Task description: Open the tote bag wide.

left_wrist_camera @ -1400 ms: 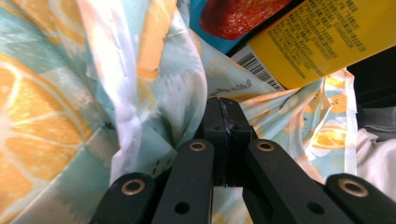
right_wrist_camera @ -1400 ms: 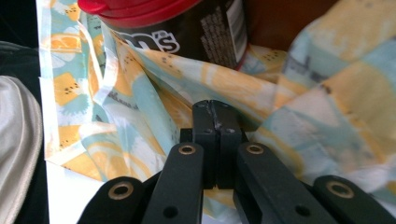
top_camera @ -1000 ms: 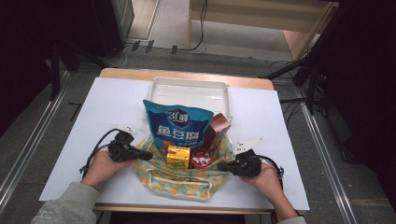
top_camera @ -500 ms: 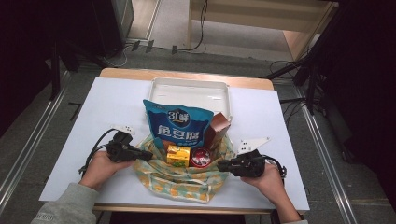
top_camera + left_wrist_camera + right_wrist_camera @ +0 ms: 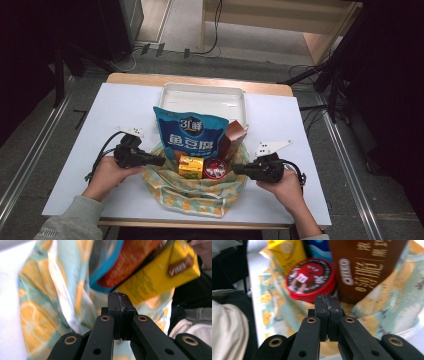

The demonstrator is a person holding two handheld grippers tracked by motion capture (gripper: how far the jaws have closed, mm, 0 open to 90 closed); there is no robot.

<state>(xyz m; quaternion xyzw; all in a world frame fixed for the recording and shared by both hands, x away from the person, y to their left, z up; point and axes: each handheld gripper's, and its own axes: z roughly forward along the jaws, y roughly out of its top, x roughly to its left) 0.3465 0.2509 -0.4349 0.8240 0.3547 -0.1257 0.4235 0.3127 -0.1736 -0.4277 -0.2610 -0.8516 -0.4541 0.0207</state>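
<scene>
A cloth bag [image 5: 195, 192] printed with orange slices stands at the table's near edge. It holds a blue snack pouch [image 5: 192, 135], a yellow carton [image 5: 191, 166], a round red candy tin [image 5: 215, 169] and a brown biscuit box [image 5: 234, 137]. My left gripper [image 5: 161, 161] is shut at the bag's left rim, and my right gripper [image 5: 235, 170] is shut at its right rim. The cloth looks stretched between them. Seen from the left gripper [image 5: 119, 296], the jaws press together against the fabric below the yellow carton [image 5: 160, 272]. Ahead of the right gripper [image 5: 327, 298] are the tin [image 5: 310, 280] and the box [image 5: 364, 267].
A white tray [image 5: 202, 86] sits behind the bag, near the far edge of the white table [image 5: 125, 110]. The person's forearms come in from the bottom on both sides of the bag. Dark floor with cables and stands surrounds the table.
Both hands have risen slightly, bringing the bag's two side edges up with them. The items inside have kept their places.
</scene>
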